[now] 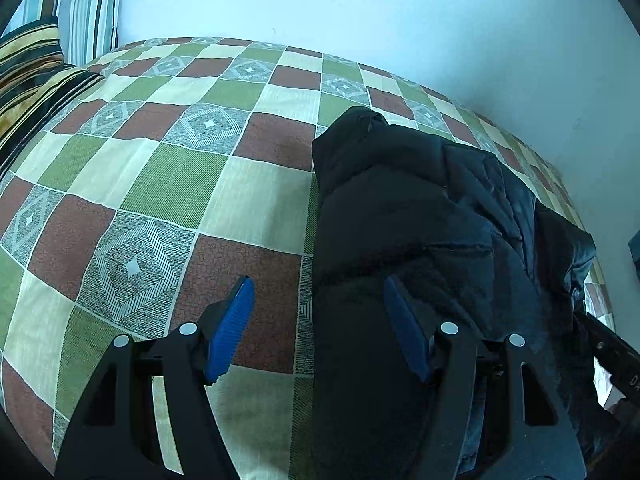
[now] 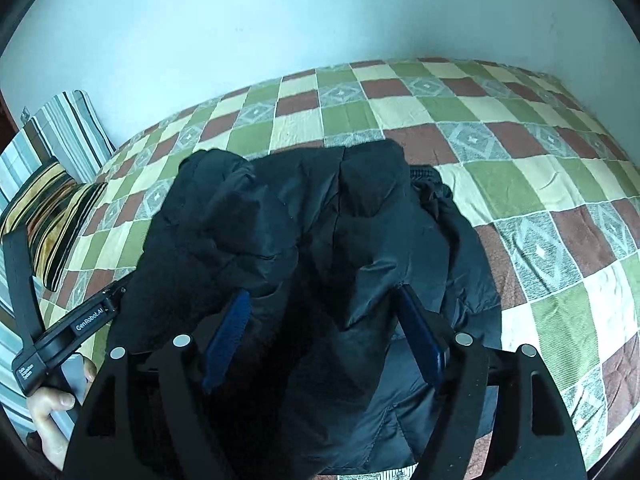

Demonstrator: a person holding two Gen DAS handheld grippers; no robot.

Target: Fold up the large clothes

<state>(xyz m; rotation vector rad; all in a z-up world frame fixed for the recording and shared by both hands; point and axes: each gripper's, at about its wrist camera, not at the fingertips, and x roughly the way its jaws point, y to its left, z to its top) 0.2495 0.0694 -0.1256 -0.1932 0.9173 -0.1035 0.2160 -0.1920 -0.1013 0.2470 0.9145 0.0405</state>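
Both jaws are standing wide, gripping nothing: left gripper [image 1: 319, 330] and right gripper [image 2: 324, 338] are hovering over the black jacket [image 2: 304, 248] (bunched on the checked bedspread [image 1: 160, 168]).

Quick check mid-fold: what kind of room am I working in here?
Most likely a bedroom: the black padded jacket lies on a bed with a green, brown and cream checked bedspread, and striped pillows sit by the pale wall.

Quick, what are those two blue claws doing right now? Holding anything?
Left gripper: open, holding nothing, at the black jacket's edge.
Right gripper: open, holding nothing, over the jacket.
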